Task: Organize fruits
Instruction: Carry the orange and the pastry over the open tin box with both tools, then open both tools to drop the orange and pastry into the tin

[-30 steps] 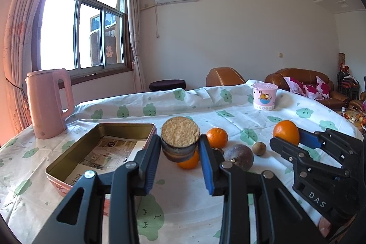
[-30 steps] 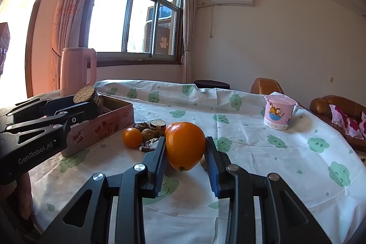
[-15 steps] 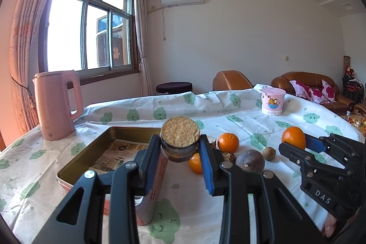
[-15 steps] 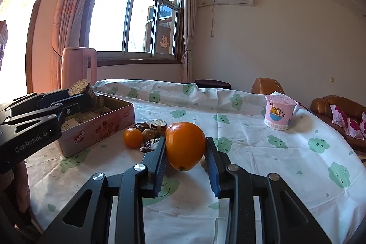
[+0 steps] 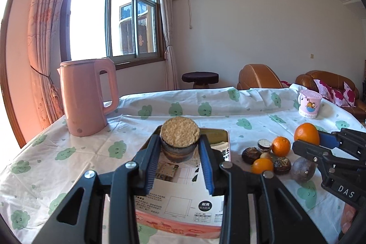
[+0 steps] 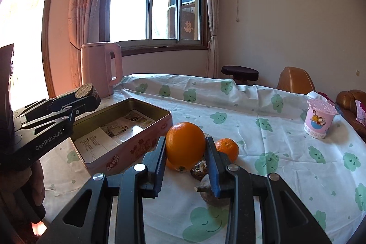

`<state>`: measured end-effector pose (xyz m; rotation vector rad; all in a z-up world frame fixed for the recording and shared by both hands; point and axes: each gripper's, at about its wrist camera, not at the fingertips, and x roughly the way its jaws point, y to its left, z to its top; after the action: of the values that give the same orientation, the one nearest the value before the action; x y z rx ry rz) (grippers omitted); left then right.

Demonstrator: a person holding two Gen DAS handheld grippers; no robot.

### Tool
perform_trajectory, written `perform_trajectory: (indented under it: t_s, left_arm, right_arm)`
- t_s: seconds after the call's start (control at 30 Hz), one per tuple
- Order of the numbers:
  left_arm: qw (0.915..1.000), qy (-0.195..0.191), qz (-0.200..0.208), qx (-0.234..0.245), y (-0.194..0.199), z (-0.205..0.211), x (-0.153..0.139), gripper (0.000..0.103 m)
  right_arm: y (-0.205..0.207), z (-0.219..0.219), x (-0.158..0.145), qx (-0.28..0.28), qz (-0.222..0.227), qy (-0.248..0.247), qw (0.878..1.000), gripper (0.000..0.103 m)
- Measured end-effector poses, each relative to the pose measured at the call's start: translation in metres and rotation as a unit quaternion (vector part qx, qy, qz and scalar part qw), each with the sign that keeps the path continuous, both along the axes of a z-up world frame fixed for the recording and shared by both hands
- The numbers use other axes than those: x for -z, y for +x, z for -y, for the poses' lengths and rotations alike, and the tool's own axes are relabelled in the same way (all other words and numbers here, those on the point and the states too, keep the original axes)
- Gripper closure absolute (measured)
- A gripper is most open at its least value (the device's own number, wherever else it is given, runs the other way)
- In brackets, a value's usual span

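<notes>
Bright window [image 5: 107, 20] glare (fisheye-warped edges)

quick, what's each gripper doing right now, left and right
Left gripper: closed on a round brown cake, above the tin.
Right gripper: closed on a big orange.

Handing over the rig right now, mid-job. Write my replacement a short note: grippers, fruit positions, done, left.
Left gripper: shut on a round dark-skinned fruit half with a tan cut face, held above the open pink metal tin.
Right gripper: shut on a large orange, held over the loose pile, beside the tin.
Tin: only printed paper lining shows inside; no fruit visible.
On the cloud-print tablecloth: two small mandarins, a purple-brown passion fruit, several small dark pieces.
Done: two fruits picked up.
Left: place both, presumably in the tin, then the pile.
</notes>
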<state>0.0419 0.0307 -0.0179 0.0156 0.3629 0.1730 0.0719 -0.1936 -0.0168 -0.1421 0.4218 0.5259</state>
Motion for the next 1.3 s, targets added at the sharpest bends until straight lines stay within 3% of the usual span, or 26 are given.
perform_trajectory:
  t_s: [0.6, 1.1, 1.3]
  left_arm:
    - [0.9967, -0.005, -0.08, -0.015, 0.034, -0.04, 0.023, 0.067]
    - [0.9902, -0.03, -0.137, -0.002, 0.052, -0.049, 0.037, 0.067]
    - [0.9904, -0.017, -0.137, -0.008, 0.053, -0.046, 0.036, 0.066]
  right_arm:
    - [0.047, -0.091, 0.006, -0.052, -0.043, -0.055, 0.996, 0.069]
    - [0.059, -0.12, 0.029, -0.055, -0.07, -0.083, 0.993, 0.068]
    - [0.058, -0.127, 0.033, -0.059, -0.066, -0.095, 0.992, 0.068]
